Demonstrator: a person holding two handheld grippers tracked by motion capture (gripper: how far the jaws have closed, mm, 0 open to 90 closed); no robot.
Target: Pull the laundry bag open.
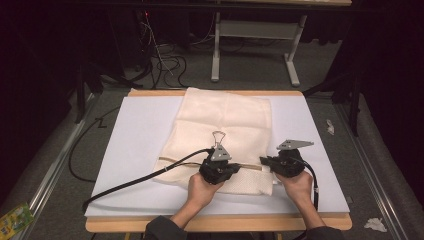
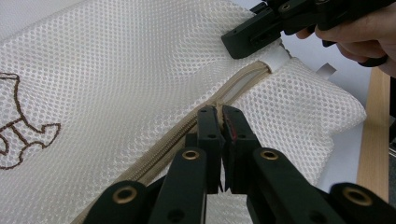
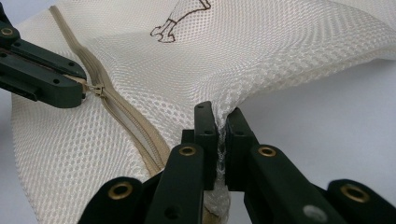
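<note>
One mesh laundry bag [image 1: 225, 135] is laid flat near the middle of the white worktop [image 1: 135, 150], its zipper [image 2: 187, 126] running crosswise along the near end. The right gripper [image 3: 220, 122] is clamped on a pinch of mesh at the bag's right edge, beside the zipper's end. The left gripper [image 2: 222, 116] is closed on the zipper pull, partway along the track. The track's long axis is judged to run from left jaws toward right jaws.

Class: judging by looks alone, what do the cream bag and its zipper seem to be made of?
Bag: soft synthetic-looking mesh fabric, matte; tiny regular holes show. Zipper: beige woven tape, teeth likely plastic; slider material unclear.
</note>
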